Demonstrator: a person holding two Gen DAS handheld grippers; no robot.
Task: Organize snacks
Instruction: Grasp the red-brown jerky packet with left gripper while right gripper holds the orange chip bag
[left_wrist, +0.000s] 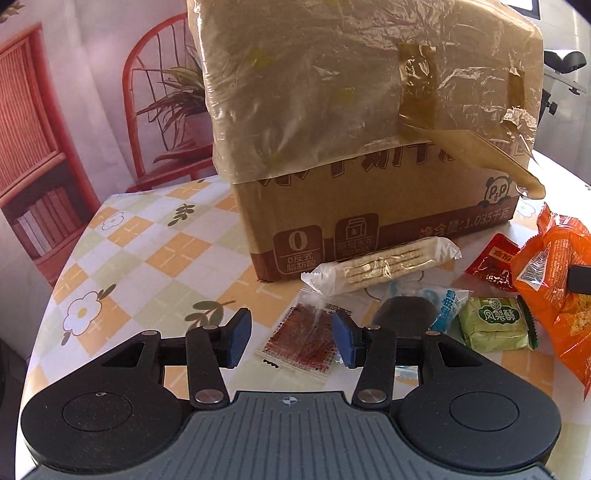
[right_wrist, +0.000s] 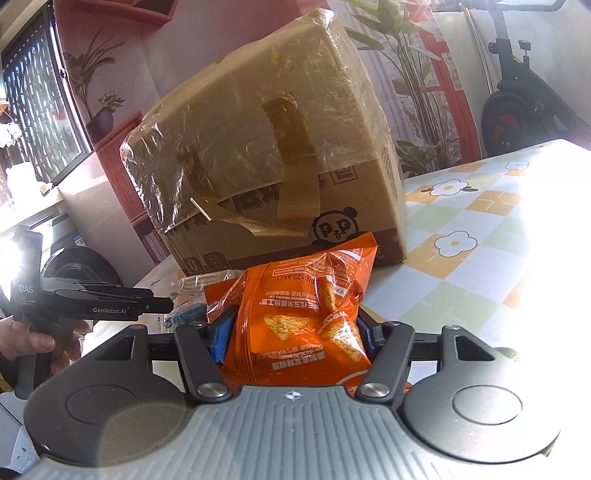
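My right hand-held gripper (right_wrist: 291, 338) is clamped on the orange chip bag (right_wrist: 303, 317): the blue pads press into its sides, and the bag bulges up between the fingers and out past their tips. Just beyond the bag stands the cardboard box (right_wrist: 280, 155), its upper part wrapped in crinkled clear film with strips of brown tape peeling loose. Off to the left of this gripper I can see my other hand (right_wrist: 33, 343) gripping the handle of the second tool.

My left hand-held gripper (left_wrist: 291, 338) has its jaws apart and nothing pressed between them. It hangs over the checked, flowered surface (left_wrist: 122, 258), and the small clear packet of reddish snack (left_wrist: 301, 341) lies in the gap between the fingertips, its right edge close against the right blue pad; I cannot tell whether it touches. Ahead of the tips, a long clear pack of pale crackers (left_wrist: 384, 264) lies against the foot of the box. To the right of the tips sit a blue-and-white packet with something dark on it (left_wrist: 439, 308), a green wrapped pastry (left_wrist: 493, 325) and, further ahead, a small red sachet (left_wrist: 493, 264).
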